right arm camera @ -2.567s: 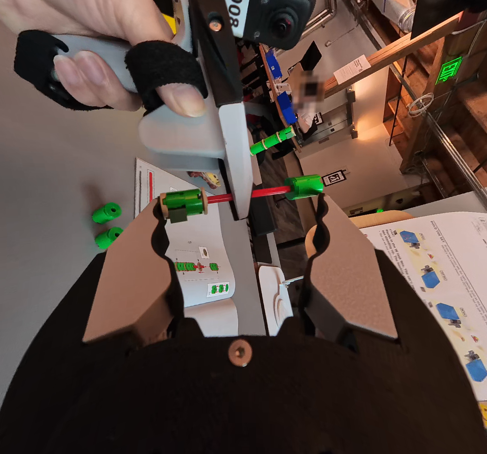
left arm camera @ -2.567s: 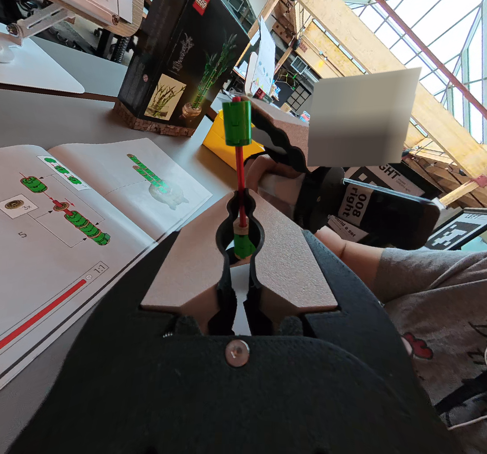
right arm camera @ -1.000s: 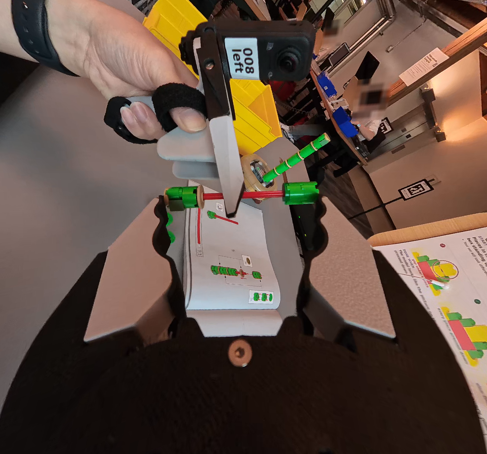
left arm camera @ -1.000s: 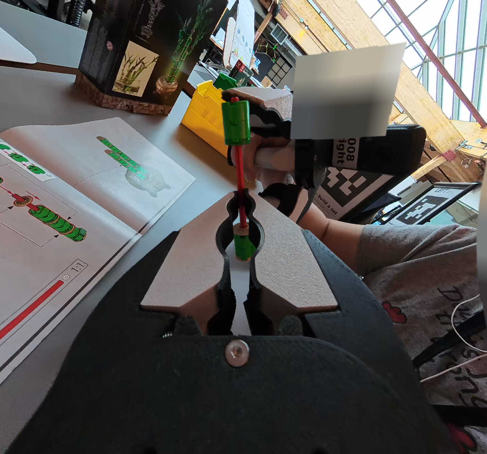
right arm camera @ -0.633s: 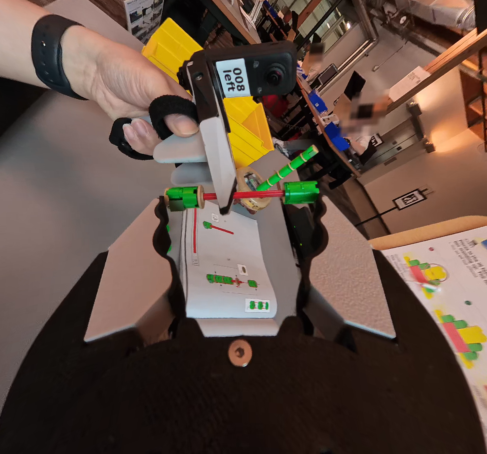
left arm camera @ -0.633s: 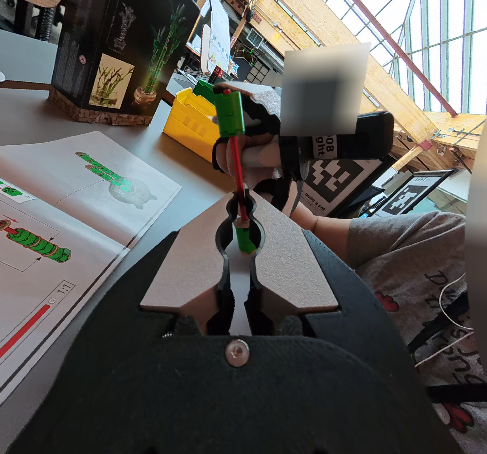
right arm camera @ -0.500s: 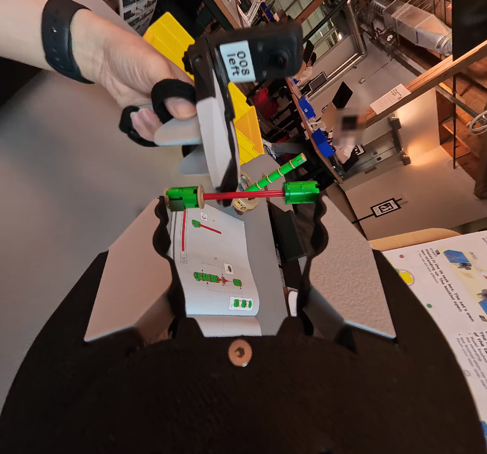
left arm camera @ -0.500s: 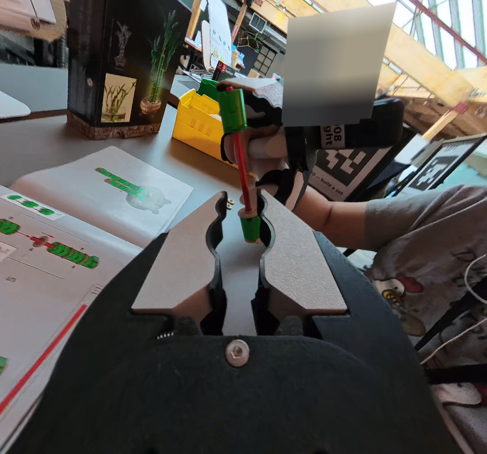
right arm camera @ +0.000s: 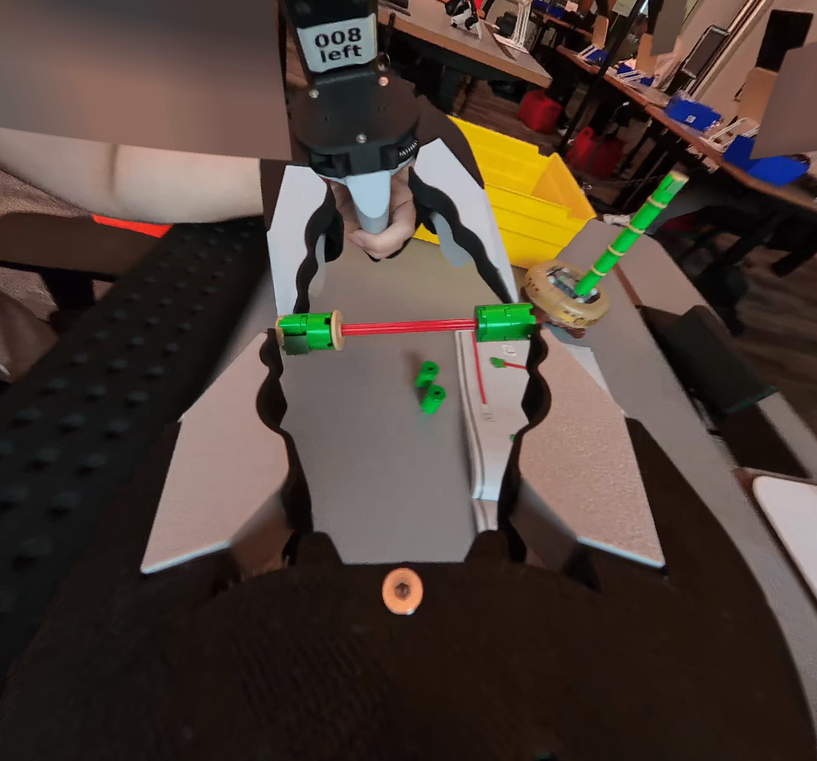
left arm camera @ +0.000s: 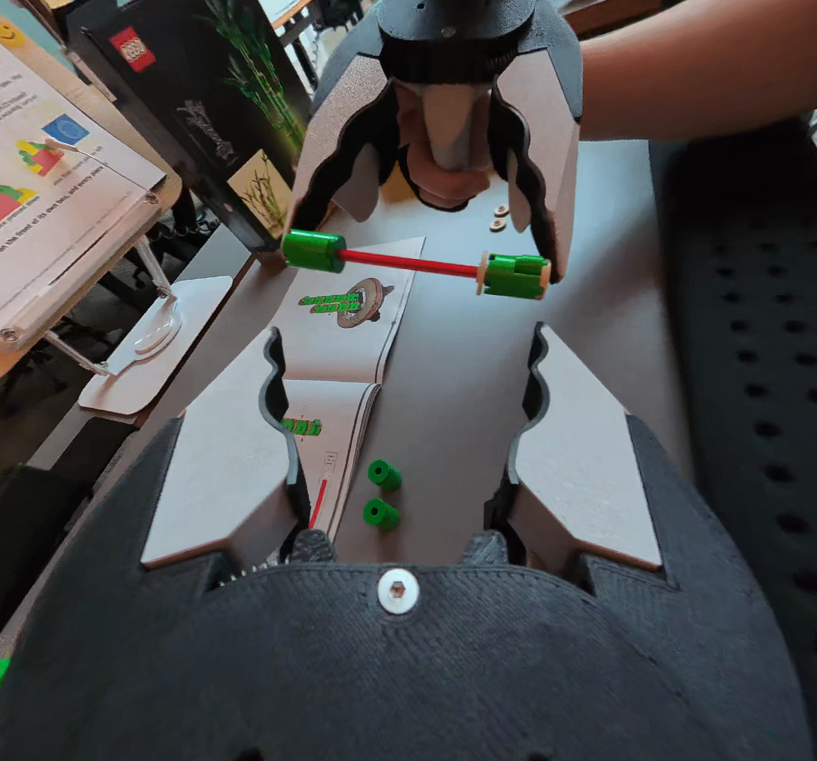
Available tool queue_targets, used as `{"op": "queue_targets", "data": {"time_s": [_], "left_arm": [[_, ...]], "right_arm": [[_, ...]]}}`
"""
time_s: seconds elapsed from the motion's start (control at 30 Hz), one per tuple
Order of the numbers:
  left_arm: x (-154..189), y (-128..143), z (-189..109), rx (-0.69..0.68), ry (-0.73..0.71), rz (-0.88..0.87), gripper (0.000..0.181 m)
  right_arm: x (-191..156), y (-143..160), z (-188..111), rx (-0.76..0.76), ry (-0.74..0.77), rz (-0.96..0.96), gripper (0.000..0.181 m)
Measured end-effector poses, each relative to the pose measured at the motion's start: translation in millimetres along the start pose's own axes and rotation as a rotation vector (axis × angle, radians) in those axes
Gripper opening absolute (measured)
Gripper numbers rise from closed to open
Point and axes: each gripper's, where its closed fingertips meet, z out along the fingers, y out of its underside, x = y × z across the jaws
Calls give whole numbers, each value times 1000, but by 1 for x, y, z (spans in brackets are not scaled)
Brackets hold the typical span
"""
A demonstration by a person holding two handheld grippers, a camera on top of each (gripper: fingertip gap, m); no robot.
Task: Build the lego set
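A red axle point(right arm camera: 409, 326) carries a green piece with a tan disc point(right arm camera: 309, 332) at one end and a green piece point(right arm camera: 506, 322) at the other. My right gripper point(right arm camera: 404, 342) holds this assembly end to end between its fingertips, above the table. It also shows in the left wrist view, the axle point(left arm camera: 406, 263) clamped in the right gripper point(left arm camera: 424, 249). My left gripper point(left arm camera: 404, 333) is wide open and empty, facing the right one; it also shows in the right wrist view point(right arm camera: 398, 293). Two loose green cylinders point(left arm camera: 383, 494) lie on the table below, also in the right wrist view point(right arm camera: 429, 386).
The open instruction booklet point(left arm camera: 349, 342) lies on the grey table. A green bamboo stalk point(right arm camera: 632, 236) stands in a tan round base point(right arm camera: 566, 298) by a yellow bin point(right arm camera: 521, 191). The black set box point(left arm camera: 199, 99), two tan discs point(left arm camera: 499, 216) and a black perforated mat point(left arm camera: 751, 342) are nearby. My two grippers' fingertips are within a few centimetres of each other. Left tips and right tips are each some 25 cm from the tan round base point(right arm camera: 566, 298).
My left gripper let go of the axle, opened wide and swung round to face the right gripper. The right gripper still holds the axle end to end.
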Motion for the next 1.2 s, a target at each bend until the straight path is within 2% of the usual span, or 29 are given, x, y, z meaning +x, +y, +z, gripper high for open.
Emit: {"op": "queue_targets", "data": {"time_s": [0.1,0.3,0.7,1.0,1.2], "left_arm": [[11,4,9,-6,56,-29,117],[28,-1,18,58,136,-90,119],[42,3,23,71,244,-174,104],[38,-3,22,118,212,-173,112],[39,-2,23,115,214,-163,108]], "right_arm": [[-11,11,-6,26,-29,76,110],[-23,27,-7,32,-73,134,110],[-29,31,-4,50,-104,156,110],[-31,29,-6,80,-138,182,110],[-30,30,-6,81,-132,178,111]]}}
